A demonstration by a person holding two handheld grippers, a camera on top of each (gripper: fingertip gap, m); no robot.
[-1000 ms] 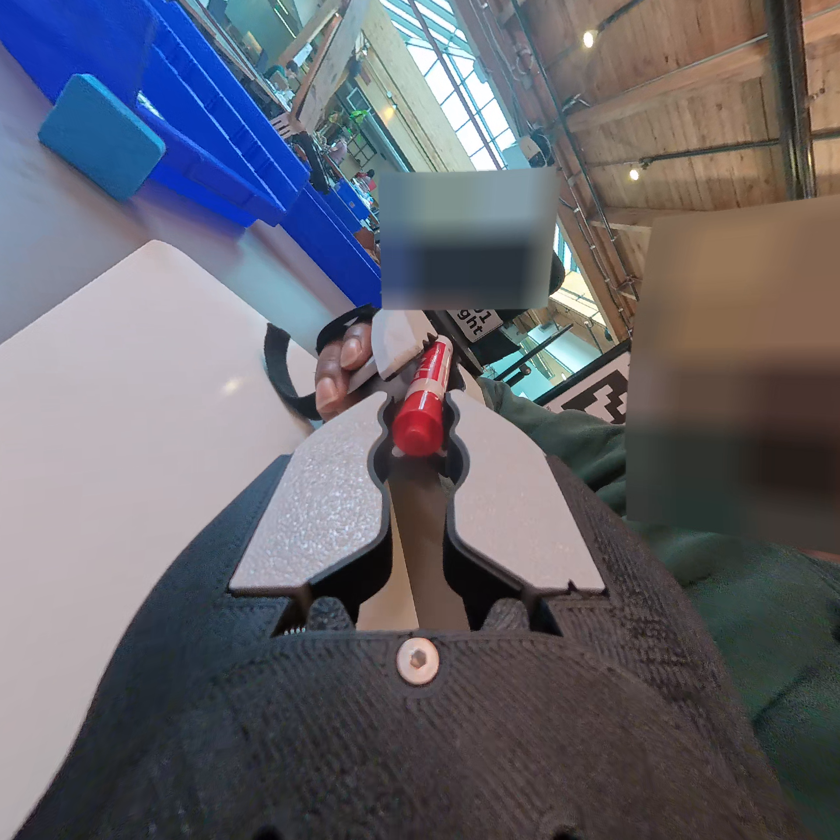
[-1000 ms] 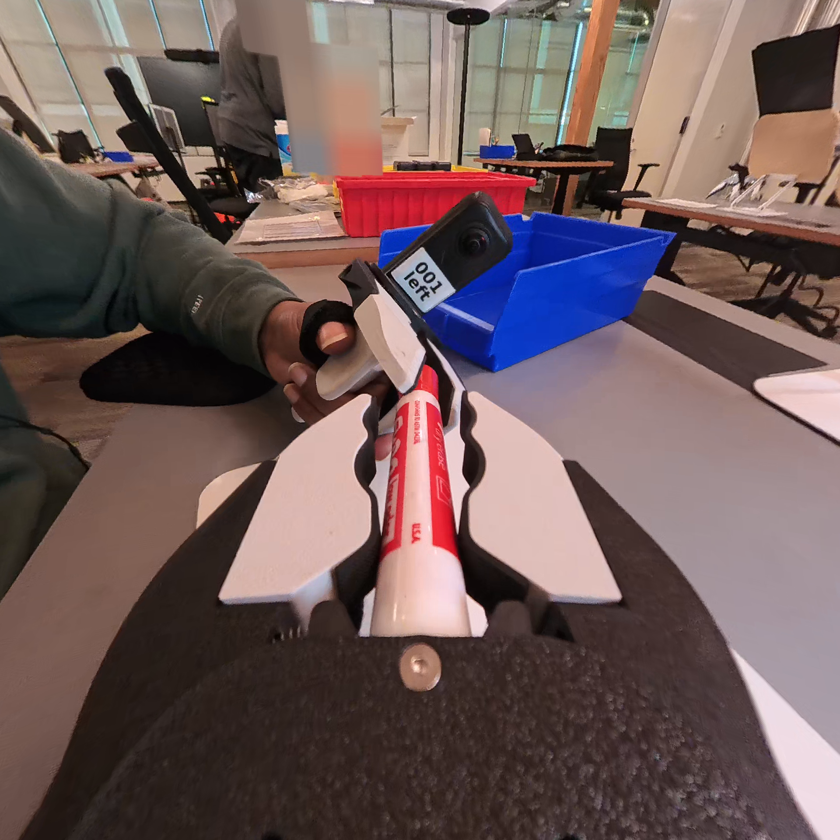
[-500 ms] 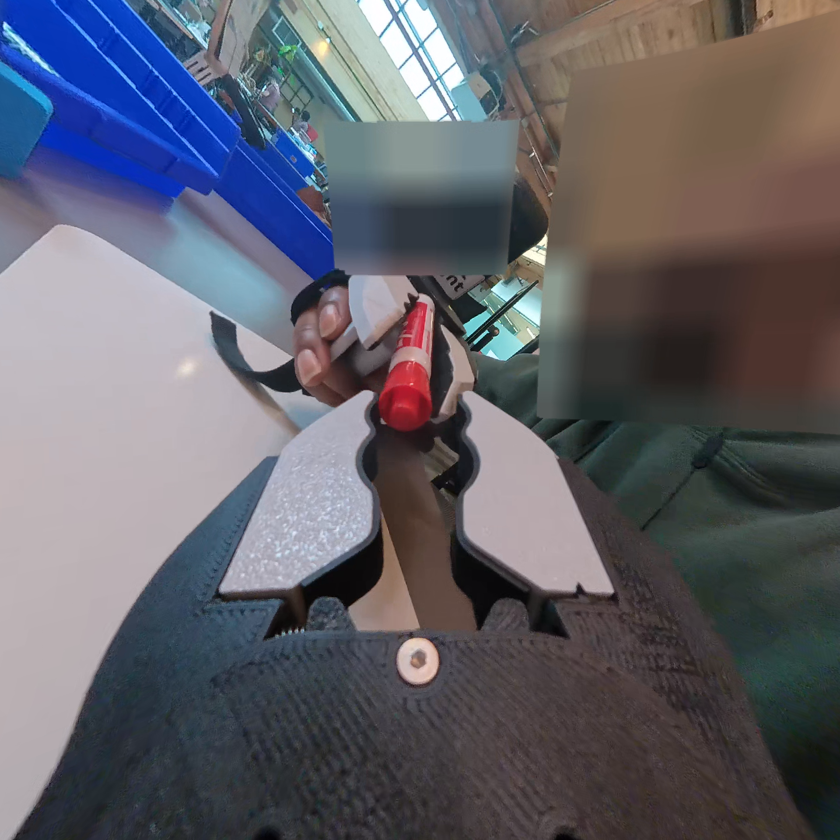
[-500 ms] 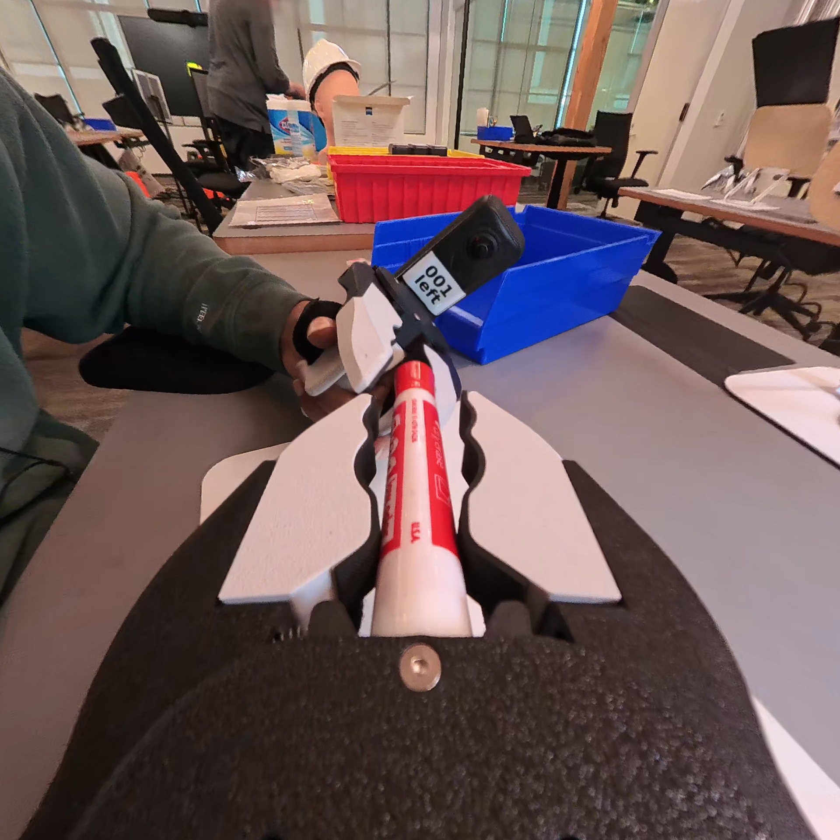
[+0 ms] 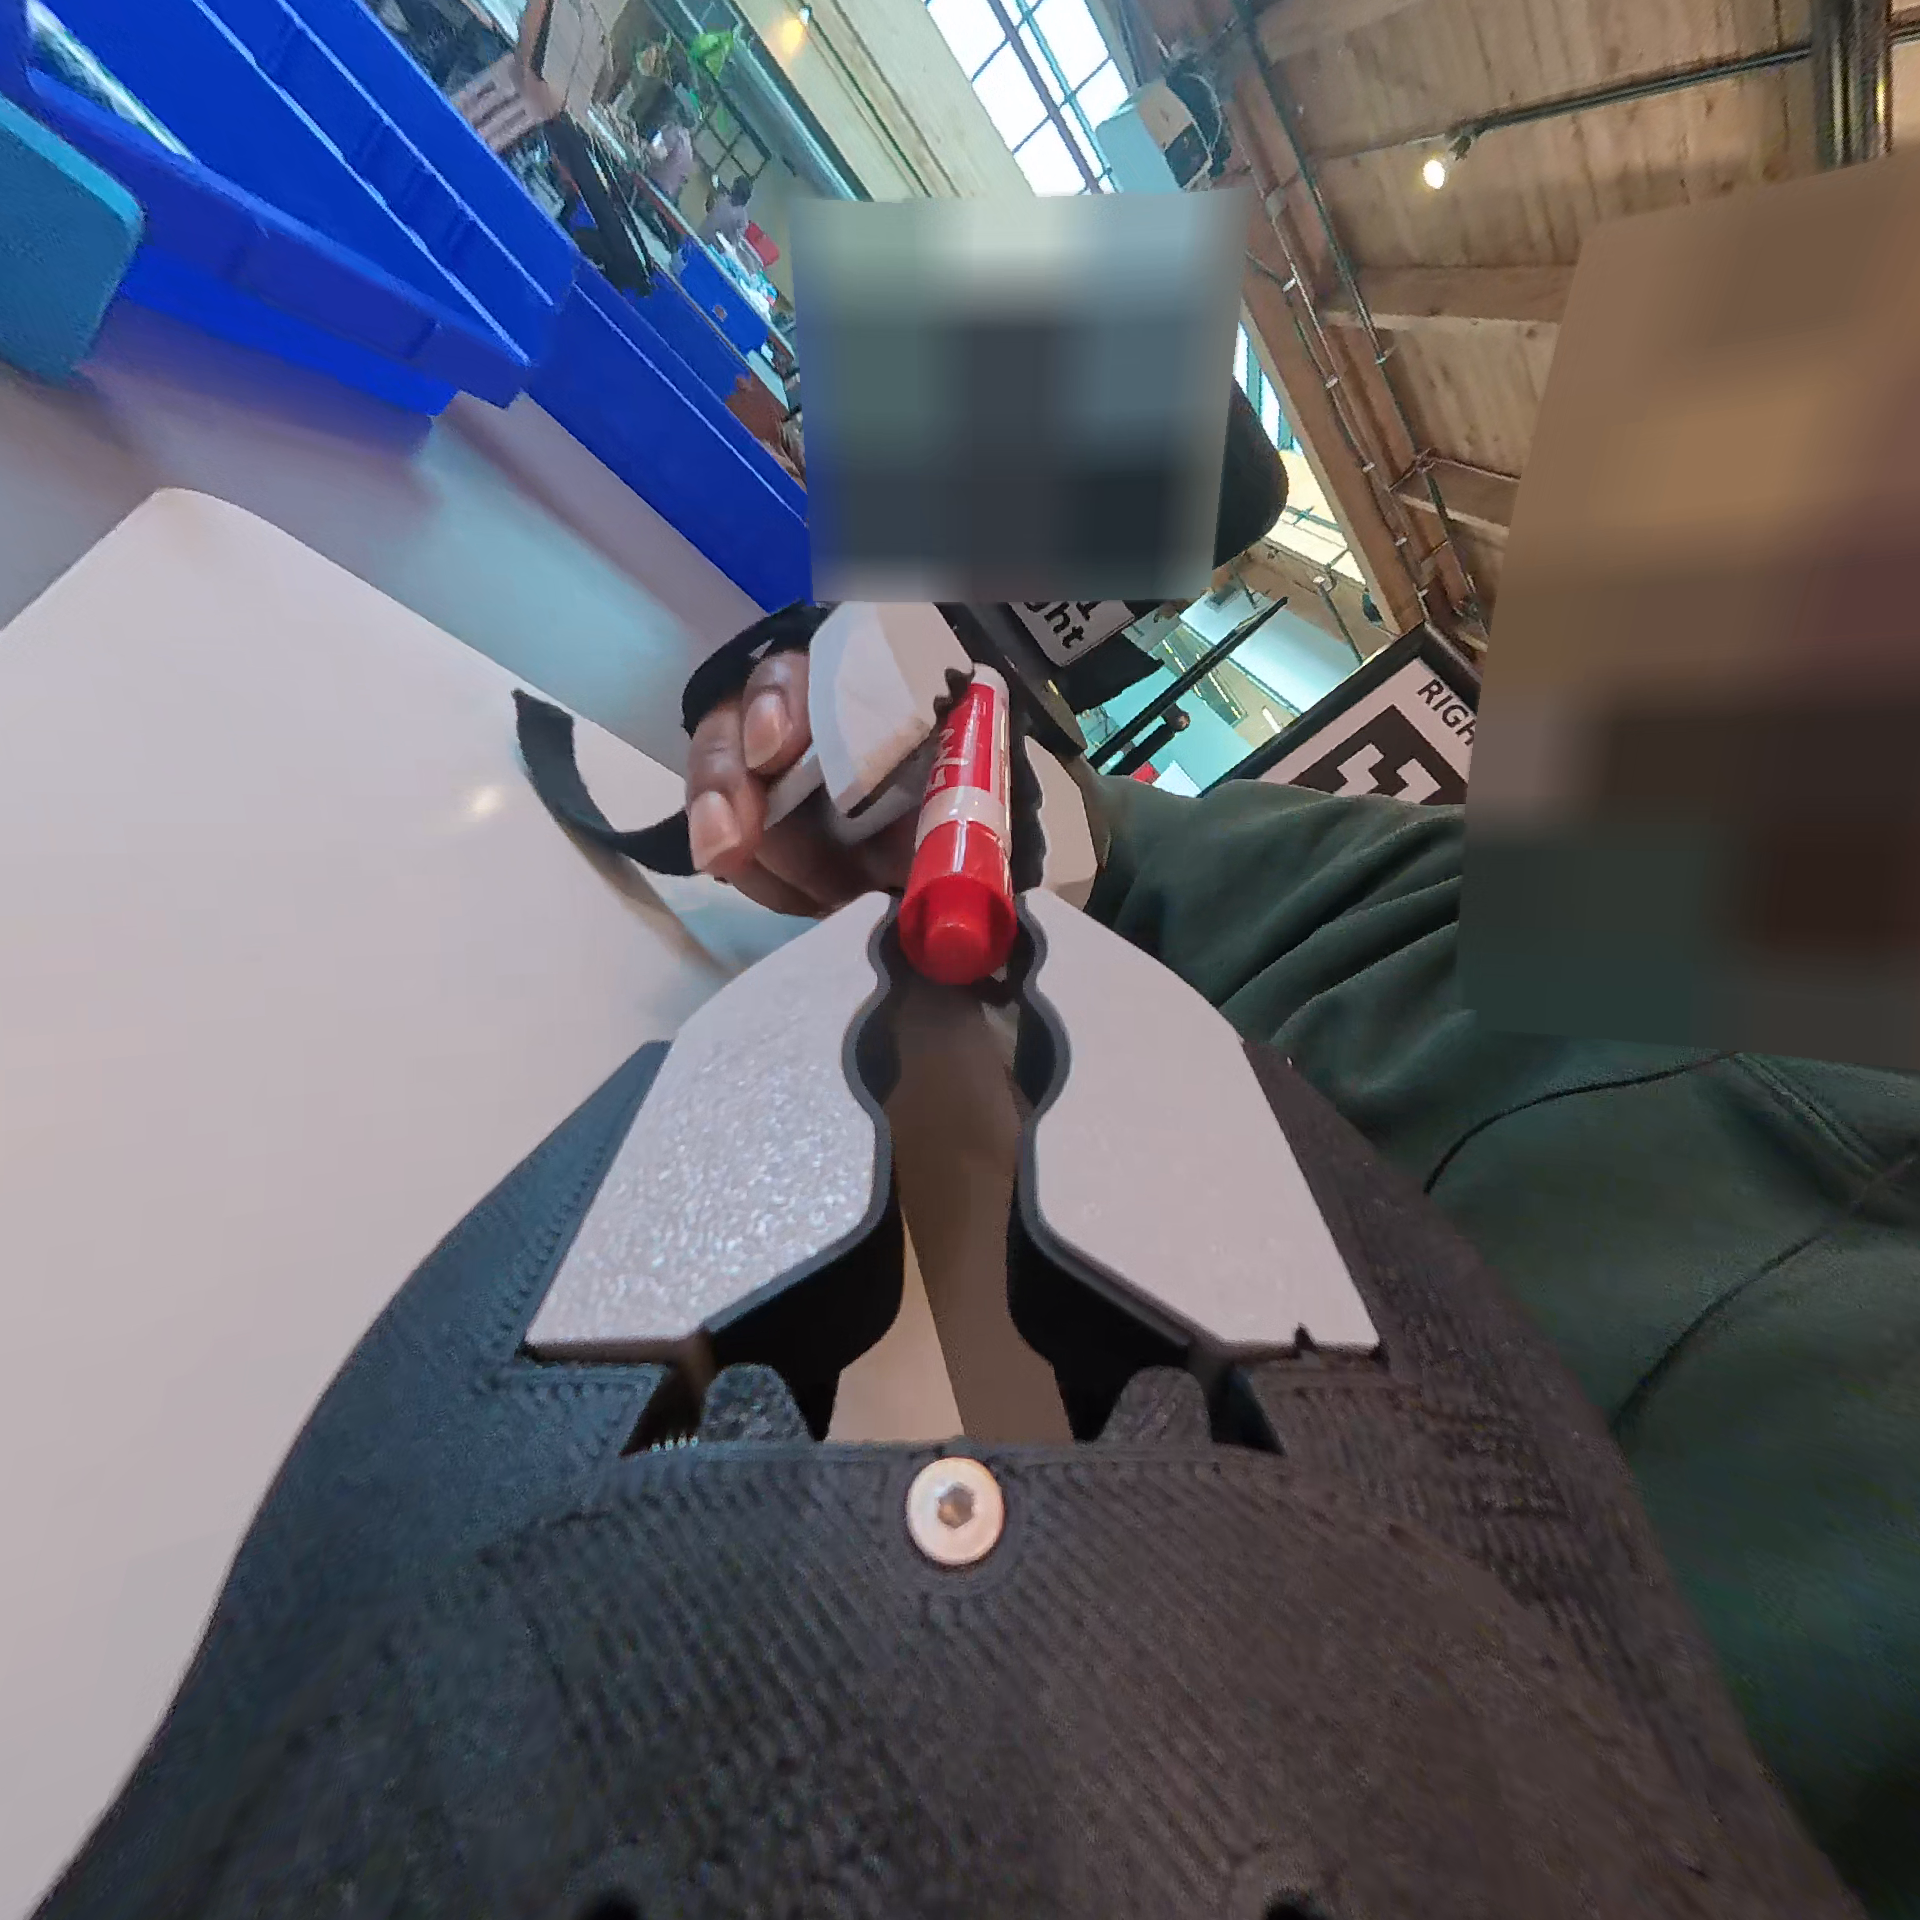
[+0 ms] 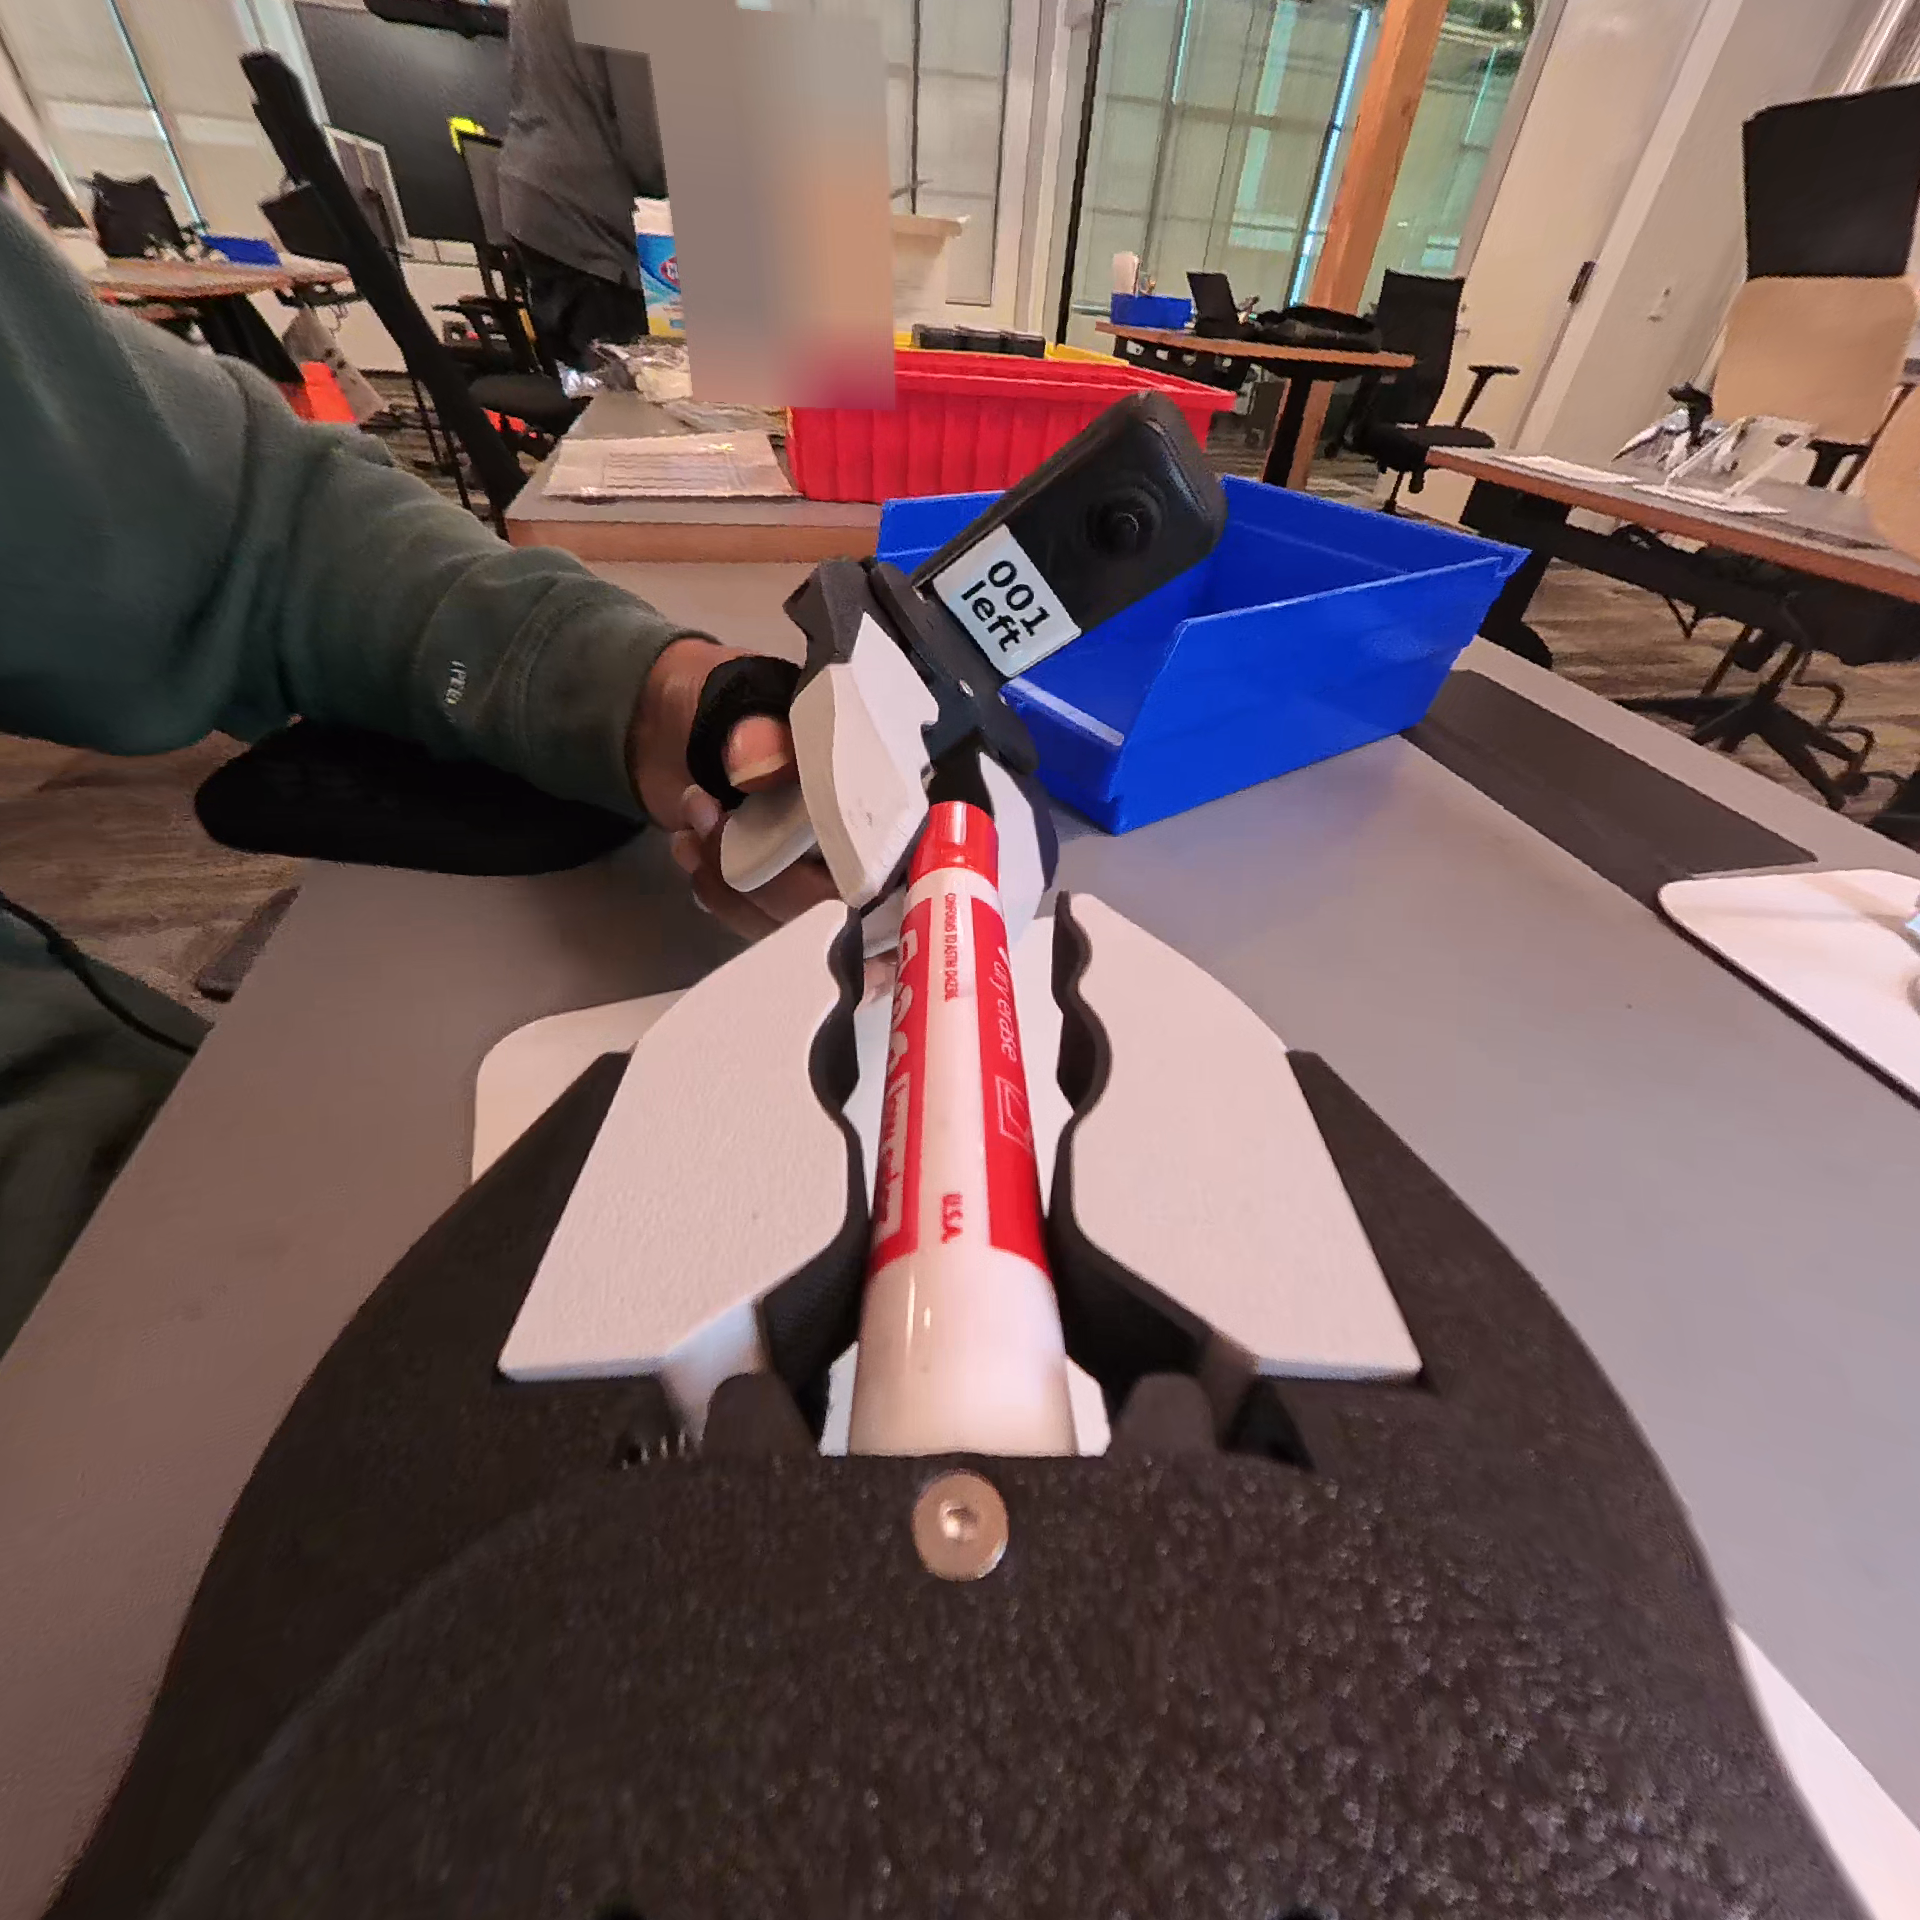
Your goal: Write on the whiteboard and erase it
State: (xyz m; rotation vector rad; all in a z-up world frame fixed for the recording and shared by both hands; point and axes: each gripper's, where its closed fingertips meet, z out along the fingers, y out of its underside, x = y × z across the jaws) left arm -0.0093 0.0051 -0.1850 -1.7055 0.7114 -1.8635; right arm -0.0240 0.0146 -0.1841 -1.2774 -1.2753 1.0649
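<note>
A red and white marker (image 6: 961,1195) lies lengthwise between my right gripper's (image 6: 961,935) fingers, which are shut on its barrel. Its red cap (image 5: 958,914) points at my left gripper (image 5: 956,940), whose fingertips pinch the cap's end. In the right wrist view the left gripper (image 6: 925,821) sits just beyond my fingertips, over the cap. Both are held above the whiteboard (image 5: 260,935), which also shows under the right gripper (image 6: 540,1081). A teal eraser block (image 5: 52,270) lies on the table at the far left.
Blue bins (image 5: 312,260) stand behind the whiteboard; one blue bin (image 6: 1299,665) and a red bin (image 6: 987,436) lie ahead of the right gripper. A second white board (image 6: 1818,956) lies at the right. A person's green sleeve (image 5: 1558,1195) is close by. Left and right tips are no more than a few centimetres apart. From either gripper's tips it is about 25 cm to the teal eraser block (image 5: 52,270).
The cap has slid from deep between the left gripper's fingers out to their tips. More of the cap shows in the right wrist view. The right gripper's hold on the barrel is unchanged.
</note>
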